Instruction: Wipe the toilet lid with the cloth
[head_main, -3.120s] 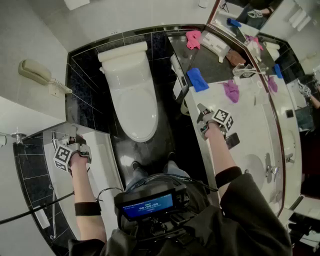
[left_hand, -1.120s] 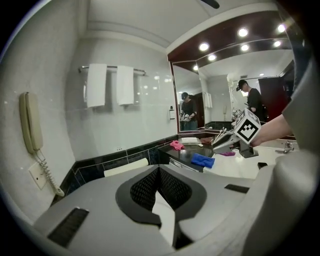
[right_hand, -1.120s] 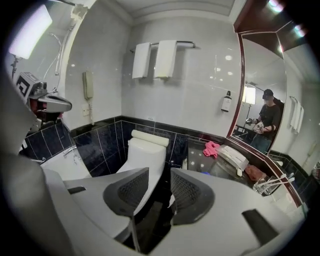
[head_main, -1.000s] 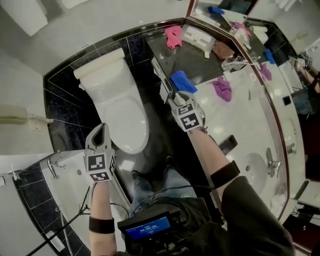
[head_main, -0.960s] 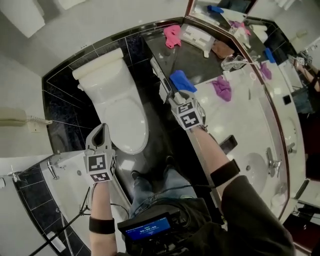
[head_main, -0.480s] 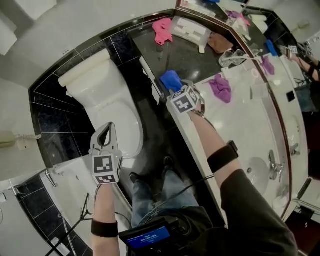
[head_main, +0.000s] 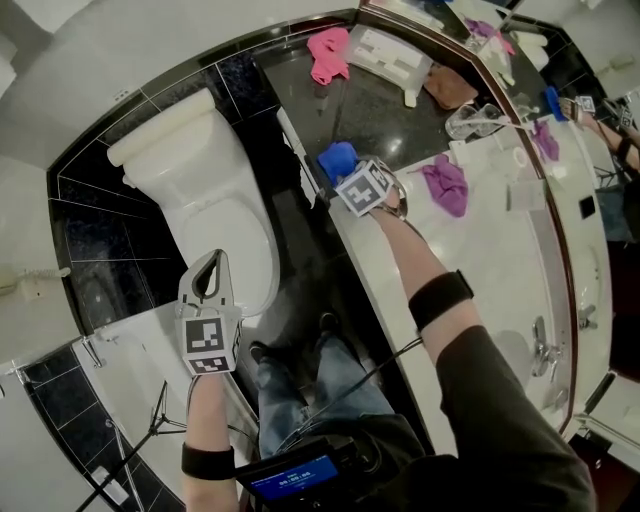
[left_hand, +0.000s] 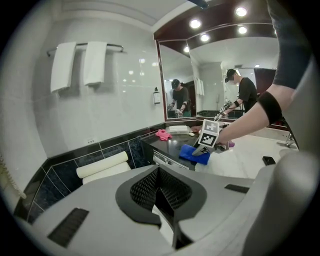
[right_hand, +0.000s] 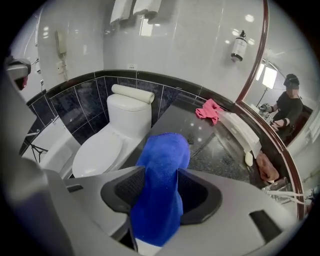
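Note:
The white toilet, its lid (head_main: 236, 226) down, stands between the bathtub and the vanity; the right gripper view shows the lid (right_hand: 102, 149) too. My right gripper (head_main: 343, 172) reaches down at the dark counter's near corner. Its jaws have just been closing, and the bunched blue cloth (head_main: 336, 158) is squeezed between the pads (right_hand: 160, 197). The left gripper view shows that gripper (left_hand: 202, 149) on the blue cloth (left_hand: 191, 154) from the side. My left gripper (head_main: 209, 264) hovers by the lid's front left edge, shut and empty (left_hand: 159, 194).
A pink cloth (head_main: 328, 53) and a white box (head_main: 386, 56) lie at the back of the dark counter (head_main: 385, 115). A purple cloth (head_main: 446, 186) lies on the white vanity top (head_main: 480, 260). The bathtub rim (head_main: 150, 345) runs under my left arm. A mirror backs the vanity.
My right gripper has come down onto the blue cloth at the counter corner and closed around it. My left gripper has drifted a little along the toilet's front, still shut.

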